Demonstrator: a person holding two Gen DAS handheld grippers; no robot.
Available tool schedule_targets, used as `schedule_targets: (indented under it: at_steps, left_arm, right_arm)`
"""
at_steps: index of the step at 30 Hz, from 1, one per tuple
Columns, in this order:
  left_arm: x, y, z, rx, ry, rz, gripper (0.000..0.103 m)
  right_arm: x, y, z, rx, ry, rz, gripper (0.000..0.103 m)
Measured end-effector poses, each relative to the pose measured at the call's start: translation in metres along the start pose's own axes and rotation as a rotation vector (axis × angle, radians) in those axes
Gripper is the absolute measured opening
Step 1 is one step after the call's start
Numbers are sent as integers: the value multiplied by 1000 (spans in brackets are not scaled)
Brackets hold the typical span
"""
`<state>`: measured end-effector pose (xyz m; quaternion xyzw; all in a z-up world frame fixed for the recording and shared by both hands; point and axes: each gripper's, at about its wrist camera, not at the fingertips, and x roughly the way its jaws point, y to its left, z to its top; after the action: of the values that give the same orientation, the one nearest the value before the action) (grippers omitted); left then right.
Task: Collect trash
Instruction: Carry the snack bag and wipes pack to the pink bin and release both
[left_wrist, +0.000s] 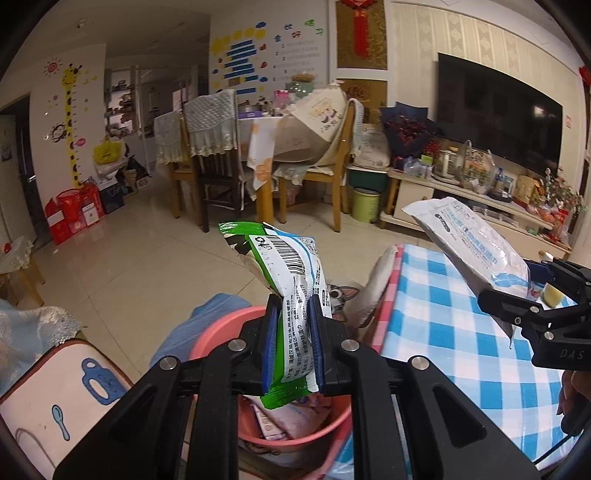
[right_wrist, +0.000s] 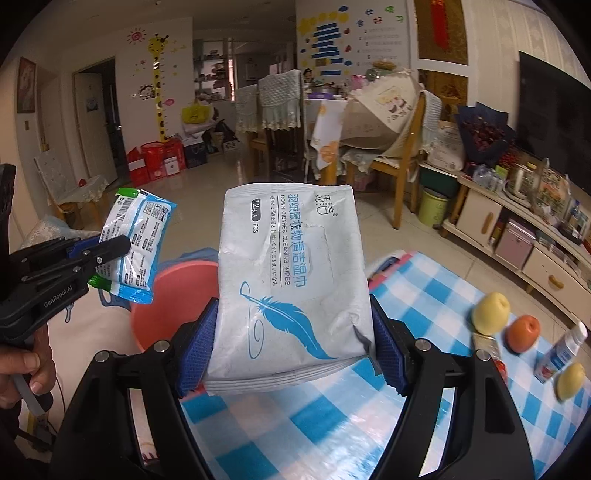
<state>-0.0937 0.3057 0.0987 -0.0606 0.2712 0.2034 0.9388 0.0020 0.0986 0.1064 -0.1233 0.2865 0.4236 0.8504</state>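
1. Living room, tiled floor; dining chairs and a television unit behind; desk (right_wrist: 295, 435) under a blue-and-white checked cloth in front.
2. Left tongs (left_wrist: 293, 343): closed on a green-and-white wipes packet (left_wrist: 291, 280), held upright directly above the pink bucket (left_wrist: 295, 432).
3. Pink bucket: stands beside the desk's edge, other wrappers already inside.
4. Right tongs (right_wrist: 291, 354): clamped across the lower sides of a white feather-print wipes pack (right_wrist: 291, 280), raised over the desk's near end, near the bucket.
5. On the desk, right side: yellow apple (right_wrist: 491, 313), orange fruit (right_wrist: 522, 333), small bottle (right_wrist: 561, 350), lemon (right_wrist: 570, 380), all near each other.
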Motion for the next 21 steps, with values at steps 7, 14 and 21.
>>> schedule_targets:
  at_steps: [7,14,21]
  left_arm:
    - [13,42,-4,-45,10,45,17]
    - [38,66,-8,-60,28,68,17]
    - [68,76,-24,-61,86,57,18]
  right_arm:
    - [38,49,29,-56,13,60,76]
    - [76,73,39,-60,44,94,76]
    - [119,87,28,-61,109,114,78]
